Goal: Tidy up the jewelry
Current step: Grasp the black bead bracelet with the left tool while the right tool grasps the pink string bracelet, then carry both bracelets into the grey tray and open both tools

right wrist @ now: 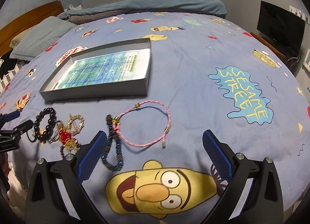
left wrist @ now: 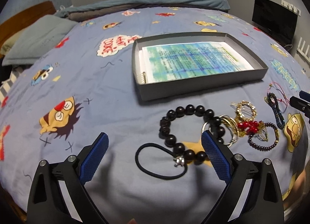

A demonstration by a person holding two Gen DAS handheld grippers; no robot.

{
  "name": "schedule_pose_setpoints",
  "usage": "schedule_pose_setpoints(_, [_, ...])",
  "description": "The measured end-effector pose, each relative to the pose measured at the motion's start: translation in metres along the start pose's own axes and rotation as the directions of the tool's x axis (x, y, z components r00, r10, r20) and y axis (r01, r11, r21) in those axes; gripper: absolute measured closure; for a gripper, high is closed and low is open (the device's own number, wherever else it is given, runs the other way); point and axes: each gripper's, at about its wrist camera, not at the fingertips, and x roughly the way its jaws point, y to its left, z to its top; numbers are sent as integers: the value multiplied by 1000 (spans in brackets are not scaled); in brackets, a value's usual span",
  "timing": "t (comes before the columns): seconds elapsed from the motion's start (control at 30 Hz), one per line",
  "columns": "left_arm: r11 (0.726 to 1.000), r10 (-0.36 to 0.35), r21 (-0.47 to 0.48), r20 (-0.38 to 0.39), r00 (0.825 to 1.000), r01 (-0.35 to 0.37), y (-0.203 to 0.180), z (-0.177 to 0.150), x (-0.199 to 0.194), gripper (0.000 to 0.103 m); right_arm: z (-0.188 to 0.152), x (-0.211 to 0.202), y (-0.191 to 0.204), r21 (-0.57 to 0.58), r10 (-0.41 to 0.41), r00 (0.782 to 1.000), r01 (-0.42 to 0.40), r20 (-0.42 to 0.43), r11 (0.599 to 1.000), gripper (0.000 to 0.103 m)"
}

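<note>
A grey shallow box (left wrist: 203, 88) lined with printed paper lies on the bed; it also shows in the right wrist view (right wrist: 93, 93). In front of it lies jewelry: a black bead bracelet (left wrist: 190, 133), a black hair tie (left wrist: 155, 160), silver bangles (left wrist: 229, 127), a gold and red piece (left wrist: 247, 119), a dark beaded bracelet (left wrist: 263, 136). My left gripper (left wrist: 155, 142) is open and empty, above the hair tie and black bracelet. My right gripper (right wrist: 155, 140) is open and empty, just above a pink cord bracelet (right wrist: 147, 125) and beside a blue beaded bracelet (right wrist: 114, 146).
The bed has a blue cartoon-print cover (right wrist: 193, 59). A pillow (left wrist: 38, 40) and wooden headboard (left wrist: 25, 14) are at the left. A folded blanket (left wrist: 145, 3) lies at the far edge. A dark screen (right wrist: 281, 26) stands at the right.
</note>
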Motion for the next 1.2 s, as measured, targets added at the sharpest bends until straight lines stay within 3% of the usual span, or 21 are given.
schedule_pose_setpoints(0.17, [999, -41, -25, -6, 999, 41, 8, 3, 9, 11, 6, 6, -12, 19, -1, 1000, 0, 13, 1000, 6])
schedule_pose_setpoints(0.3, [998, -57, 9, -25, 998, 57, 3, 5, 17, 30, 10, 14, -17, 17, -11, 1000, 11, 3, 1000, 26])
schedule_pose_setpoints(0.47, [997, -79, 25, -33, 996, 79, -2, 5, 25, 44, 10, 29, -17, -11, -24, 1000, 24, -15, 1000, 47])
schedule_pose_setpoints(0.53, [996, -85, 33, -47, 995, 86, -4, 4, 29, 56, 9, 35, -18, -4, -13, 1000, 13, -27, 1000, 56])
schedule_pose_setpoints(0.67, [993, -103, 49, -61, 993, 106, -6, 4, 36, 69, 9, 43, -20, 1, -8, 1000, 8, -23, 1000, 72])
schedule_pose_setpoints(0.73, [992, -102, 63, -59, 993, 106, -7, 4, 38, 80, 9, 43, -21, 7, -3, 1000, 3, -17, 1000, 89])
schedule_pose_setpoints(0.8, [992, -105, 68, -57, 993, 108, -7, 4, 40, 81, 10, 41, -20, 13, 6, 1000, -6, -9, 1000, 95])
schedule_pose_setpoints(0.93, [992, -87, 88, -30, 996, 89, -8, 3, 40, 88, 10, 31, -18, 5, 13, 1000, -13, 24, 1000, 100])
schedule_pose_setpoints(1.2, [990, -119, 84, 57, 991, 114, -3, 12, 10, 88, 20, -3, -14, -2, 19, 991, -19, 131, 1000, 100])
